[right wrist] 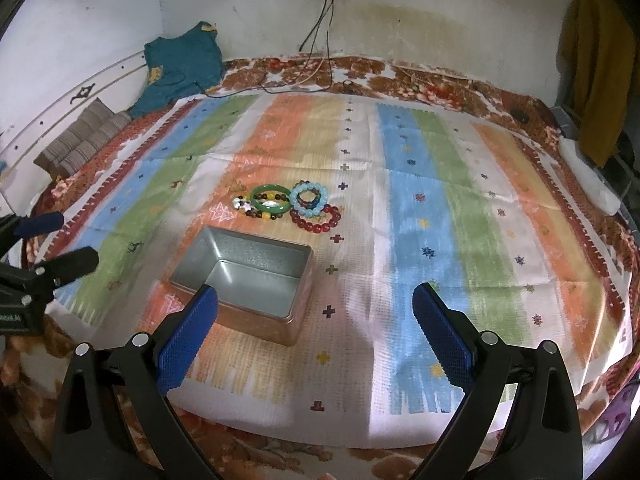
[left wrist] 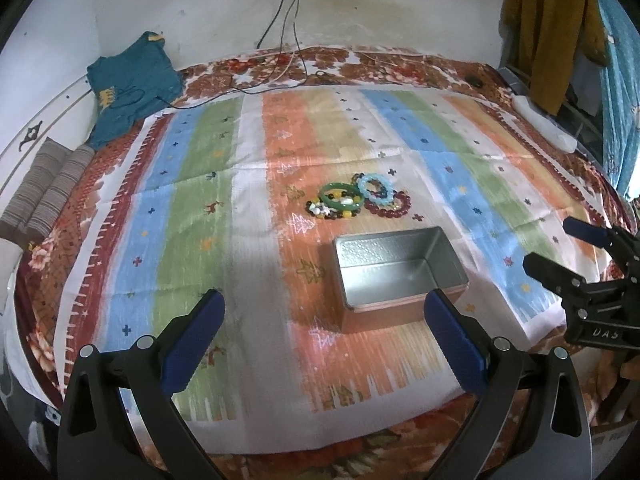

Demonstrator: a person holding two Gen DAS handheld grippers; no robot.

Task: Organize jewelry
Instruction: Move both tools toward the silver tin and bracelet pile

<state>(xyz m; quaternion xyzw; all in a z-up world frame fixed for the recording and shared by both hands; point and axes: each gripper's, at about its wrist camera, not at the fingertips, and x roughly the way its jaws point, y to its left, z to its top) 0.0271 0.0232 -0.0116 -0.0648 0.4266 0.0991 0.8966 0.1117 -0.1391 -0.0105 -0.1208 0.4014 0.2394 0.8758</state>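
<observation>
Both our grippers hang spread and empty: left gripper (left wrist: 324, 340), then right gripper (right wrist: 316, 332). We should take one bracelet at a time, pinching its rim. Ahead of the left gripper sits the empty tin (left wrist: 400, 272); beyond it, the bracelets (left wrist: 358, 200) lie heaped on the bed.

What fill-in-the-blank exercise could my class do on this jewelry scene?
1. The metal tin holds ____ bracelets.
2. The green bangle lies ____ the tin.
3. The left gripper and right gripper both have ____ jaws.
4. The red bead bracelet rests on the striped ____.

Answers: no; outside; open; cloth.
</observation>
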